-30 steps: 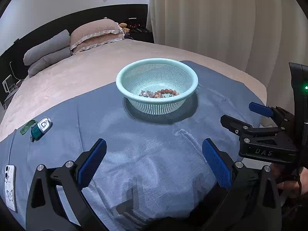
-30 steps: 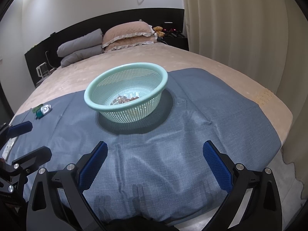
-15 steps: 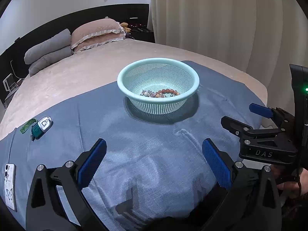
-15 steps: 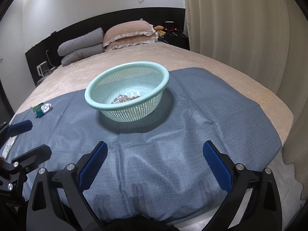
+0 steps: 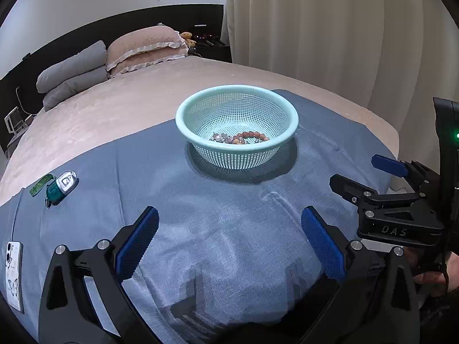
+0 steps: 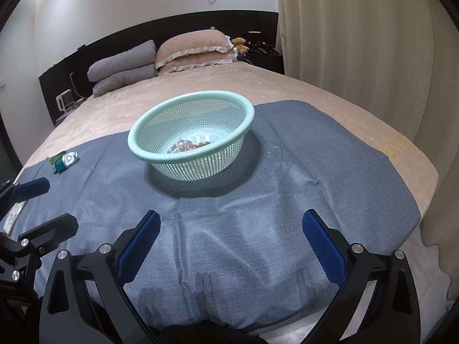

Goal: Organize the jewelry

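Both grippers [image 5: 229,229] [image 6: 231,230] spread, empty; phone [image 5: 13,275], probably, only in left view.

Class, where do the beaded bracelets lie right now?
In both views, the beaded bracelets lie at the bottom of the mint basket, mid-cloth on the bed.

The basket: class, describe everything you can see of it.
The basket is a round, mint-green bowl, seemingly plastic, with perforated mesh walls and a smooth thick rim. It stands upright on the blue cloth spread over the bed, casting a dark shadow around its base. Beaded jewelry lies in its bottom. Neither gripper touches it.
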Tool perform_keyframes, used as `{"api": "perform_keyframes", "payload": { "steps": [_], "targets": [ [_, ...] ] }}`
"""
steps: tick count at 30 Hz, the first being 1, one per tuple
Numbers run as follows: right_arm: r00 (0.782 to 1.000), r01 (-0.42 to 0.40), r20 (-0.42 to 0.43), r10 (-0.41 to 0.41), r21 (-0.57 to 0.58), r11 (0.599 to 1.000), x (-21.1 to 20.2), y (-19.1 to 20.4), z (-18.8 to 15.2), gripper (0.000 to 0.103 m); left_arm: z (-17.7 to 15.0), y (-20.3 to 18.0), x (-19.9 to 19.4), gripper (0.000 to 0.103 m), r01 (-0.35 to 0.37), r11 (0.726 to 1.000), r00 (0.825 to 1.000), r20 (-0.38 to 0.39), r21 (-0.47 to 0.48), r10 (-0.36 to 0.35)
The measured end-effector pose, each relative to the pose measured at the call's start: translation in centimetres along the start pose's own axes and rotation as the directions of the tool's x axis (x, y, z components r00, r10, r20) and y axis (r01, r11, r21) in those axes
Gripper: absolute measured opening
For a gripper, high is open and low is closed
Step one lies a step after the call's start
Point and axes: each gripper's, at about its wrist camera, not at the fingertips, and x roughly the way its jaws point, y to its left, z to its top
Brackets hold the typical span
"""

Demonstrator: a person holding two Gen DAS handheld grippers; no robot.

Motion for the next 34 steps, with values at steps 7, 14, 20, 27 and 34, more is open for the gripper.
{"api": "perform_keyframes", "payload": {
  "steps": [7,14,20,27,34],
  "targets": [
    [1.0,0.0,-0.001,0.0,0.001,1.0,0.01,0.02,-0.04,0.095,-0.04,0.06,0.07,0.097,0.001,1.0,1.0,-0.004,-0.004,-0.001],
    [1.0,0.005,0.0,-0.005,-0.004,1.0,0.04,-0.02,0.01,0.095,-0.04,0.06,0.05,0.097,-0.004,1.0,1.0,-0.004,-0.008,0.004],
    [1.0,0.005,-0.003,-0.005,0.002,1.0,0.12,-0.2,-0.19,0.095,-0.08,0.21,-0.01,0.097,-0.007,1.0,1.0,-0.003,-0.012,0.007],
    [1.0,0.004,-0.002,-0.004,-0.001,1.0,0.19,-0.32,-0.06,0.095,-0.12,0.23,-0.15,0.097,-0.015,1.0,1.0,0.005,-0.016,0.015],
    [1.0,0.002,-0.004,-0.002,0.0,1.0,0.17,-0.33,-0.1,0.095,-0.07,0.44,-0.37,0.097,-0.008,0.999,1.0,0.017,-0.032,0.009]
  ]
}}
